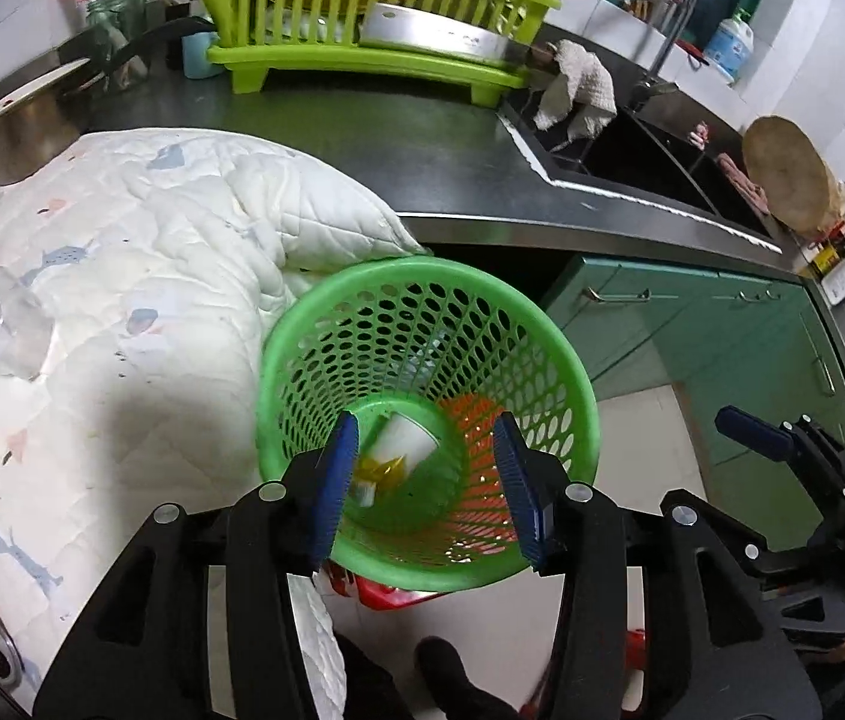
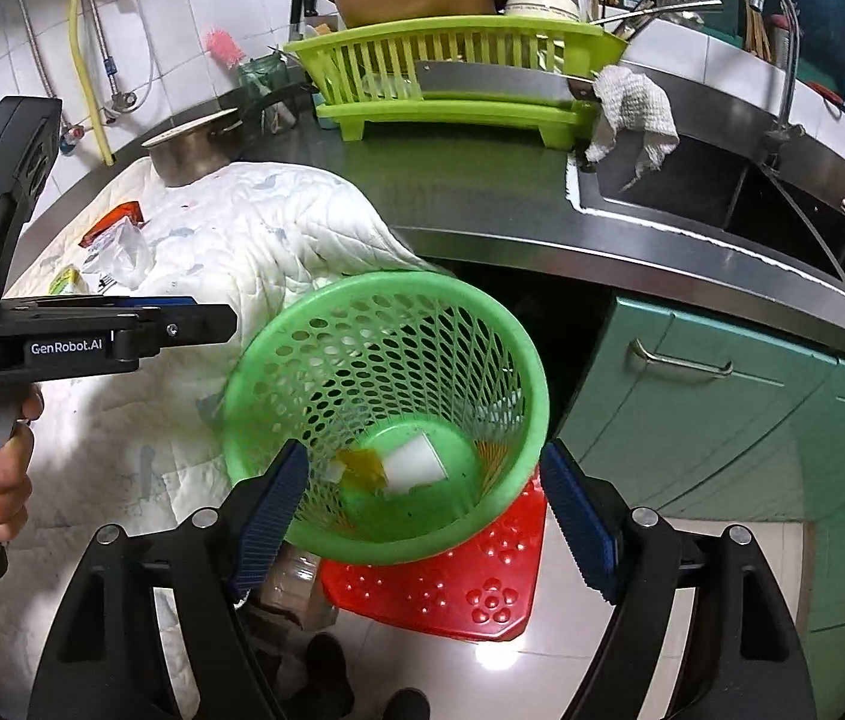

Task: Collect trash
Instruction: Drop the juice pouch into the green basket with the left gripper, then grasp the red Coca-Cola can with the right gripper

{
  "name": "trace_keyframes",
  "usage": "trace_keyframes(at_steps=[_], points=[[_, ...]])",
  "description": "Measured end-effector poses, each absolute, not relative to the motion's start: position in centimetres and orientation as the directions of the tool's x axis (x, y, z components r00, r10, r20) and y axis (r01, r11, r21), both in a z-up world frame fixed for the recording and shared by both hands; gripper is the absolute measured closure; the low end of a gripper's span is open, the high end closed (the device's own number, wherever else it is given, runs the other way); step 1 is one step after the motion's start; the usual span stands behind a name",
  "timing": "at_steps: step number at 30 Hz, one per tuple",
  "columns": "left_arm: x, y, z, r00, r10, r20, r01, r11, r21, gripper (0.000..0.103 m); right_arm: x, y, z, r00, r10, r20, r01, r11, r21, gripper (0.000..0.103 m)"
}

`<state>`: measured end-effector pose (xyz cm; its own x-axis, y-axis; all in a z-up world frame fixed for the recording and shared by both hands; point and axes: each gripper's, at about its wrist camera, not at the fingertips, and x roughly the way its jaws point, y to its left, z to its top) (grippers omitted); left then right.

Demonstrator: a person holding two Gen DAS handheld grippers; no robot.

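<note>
- Left gripper (image 1: 425,474), black frame with blue ribbed pads: jaws parted, nothing between the pads, poised above the basket mouth.
- Right gripper (image 2: 422,510), same build: jaws spread wide, empty, likewise above the basket.
- Green perforated plastic waste basket (image 1: 542,360), round and tapering: below and just ahead of both jaw pairs, beside the draped cloth.
- White paper cup (image 1: 404,441), lying on its side on the basket floor, seen between the left jaws.
- Yellow crumpled wrapper (image 1: 383,471), touching the cup, nearer the left-hand pad.
- White quilted cloth (image 1: 152,240) over the counter: left of the jaws.
- Clear crumpled plastic wrap (image 2: 125,252), lying on the cloth, well left of the right jaws.
- Red perforated plastic mat (image 2: 470,582): on the floor under the basket.
</note>
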<state>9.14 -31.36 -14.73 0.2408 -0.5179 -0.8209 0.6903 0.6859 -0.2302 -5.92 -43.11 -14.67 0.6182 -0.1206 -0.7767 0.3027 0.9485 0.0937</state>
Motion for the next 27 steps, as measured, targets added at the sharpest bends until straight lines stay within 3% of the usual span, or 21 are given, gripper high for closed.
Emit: trace_keyframes(at_steps=[14, 27], points=[[11.4, -20.8, -10.5, 0.408, -0.472, -0.782, 0.552, 0.809, -0.201, 0.056, -1.9, -38.9, -12.6, 0.667, -0.035, -0.745, 0.151, 0.985, 0.089, 0.026], [12.8, -6.8, -9.4, 0.545, -0.317, -0.776, 0.323, 0.934, -0.154, 0.056, 3.1, -33.0, -11.7, 0.68, 0.093, -0.727, -0.028, 0.994, 0.101, 0.026]])
